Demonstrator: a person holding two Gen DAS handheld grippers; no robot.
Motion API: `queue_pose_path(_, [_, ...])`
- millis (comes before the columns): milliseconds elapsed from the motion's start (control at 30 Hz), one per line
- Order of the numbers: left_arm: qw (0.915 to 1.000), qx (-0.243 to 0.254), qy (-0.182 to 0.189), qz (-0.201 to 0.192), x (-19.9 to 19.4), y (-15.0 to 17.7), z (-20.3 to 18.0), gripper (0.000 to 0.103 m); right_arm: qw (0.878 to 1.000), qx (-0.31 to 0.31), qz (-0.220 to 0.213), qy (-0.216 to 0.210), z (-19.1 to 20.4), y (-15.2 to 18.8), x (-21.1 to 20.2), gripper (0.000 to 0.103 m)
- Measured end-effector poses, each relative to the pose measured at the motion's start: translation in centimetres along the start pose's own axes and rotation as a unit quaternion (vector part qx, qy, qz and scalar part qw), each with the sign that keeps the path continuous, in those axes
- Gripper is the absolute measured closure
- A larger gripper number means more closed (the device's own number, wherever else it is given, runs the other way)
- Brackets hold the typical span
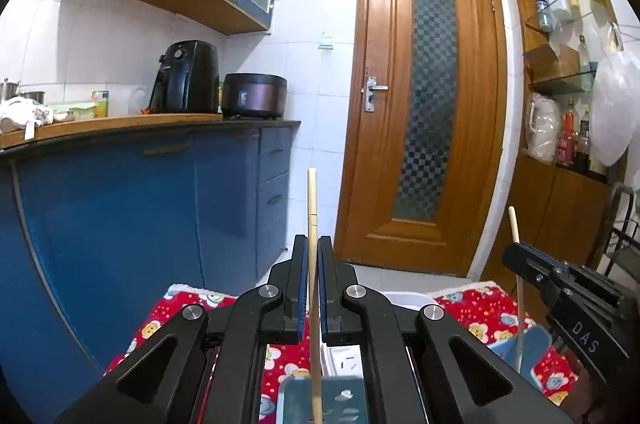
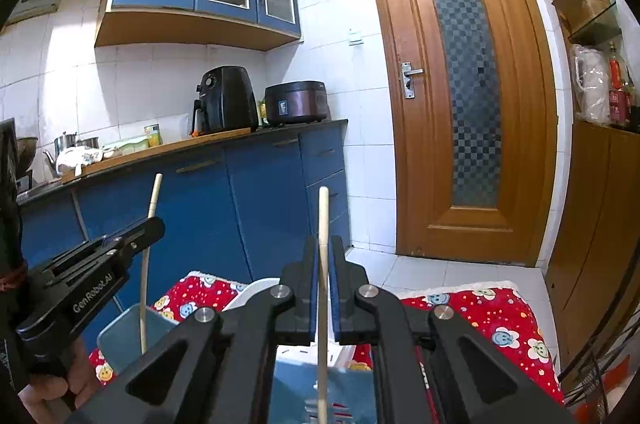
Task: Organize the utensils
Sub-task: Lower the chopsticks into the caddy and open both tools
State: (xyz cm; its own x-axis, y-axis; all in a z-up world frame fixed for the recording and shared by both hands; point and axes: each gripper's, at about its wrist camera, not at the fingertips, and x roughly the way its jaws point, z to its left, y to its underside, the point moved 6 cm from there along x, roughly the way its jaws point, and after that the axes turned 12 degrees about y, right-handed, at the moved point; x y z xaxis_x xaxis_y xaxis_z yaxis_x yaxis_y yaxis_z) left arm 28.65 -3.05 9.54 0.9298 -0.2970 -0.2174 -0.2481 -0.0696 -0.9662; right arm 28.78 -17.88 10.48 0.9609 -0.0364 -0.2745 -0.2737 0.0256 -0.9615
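Note:
My left gripper (image 1: 313, 250) is shut on a pale wooden chopstick (image 1: 312, 200) that stands upright between its blue pads, its lower end over a blue-grey tray (image 1: 340, 400). My right gripper (image 2: 324, 252) is shut on a second wooden chopstick (image 2: 323, 212), also upright, above a blue tray (image 2: 296, 380). The right gripper also shows at the right of the left wrist view (image 1: 520, 256), and the left gripper at the left of the right wrist view (image 2: 148, 226). Both are held side by side above a red flowered cloth (image 2: 492, 324).
A white container (image 1: 404, 298) sits on the cloth beyond the trays. A blue kitchen counter (image 1: 140, 184) with an air fryer (image 1: 186, 76) and a rice cooker (image 1: 254, 95) stands to the left. A wooden door (image 1: 428, 112) is ahead, shelves (image 1: 568, 84) to the right.

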Motion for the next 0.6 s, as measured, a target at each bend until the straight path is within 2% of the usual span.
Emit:
queue_pose_path(333, [0.9999, 0.008, 0.001, 0.008, -0.5, 1.5, -0.2, 0.099, 1.0, 0.01, 0.024, -0.011, -0.3, 1.0, -0.6, 0.096])
queue_pose_path(400, [0.9999, 0.007, 0.005, 0.01, -0.6, 1.6, -0.2, 0.099, 0.999, 0.012, 0.03, -0.014, -0.4, 1.1, -0.7, 0.093])
queue_pose_path(533, [0.9998, 0.004, 0.012, 0.017, -0.9, 1.6, -0.3, 0.098, 0.999, 0.015, 0.033, -0.025, -0.3, 1.3, -1.4, 0.077])
queue_pose_path(600, [0.9994, 0.003, 0.019, 0.028, -1.0, 1.6, -0.3, 0.092, 0.999, 0.02, 0.034, -0.029, -0.4, 1.2, -1.7, 0.07])
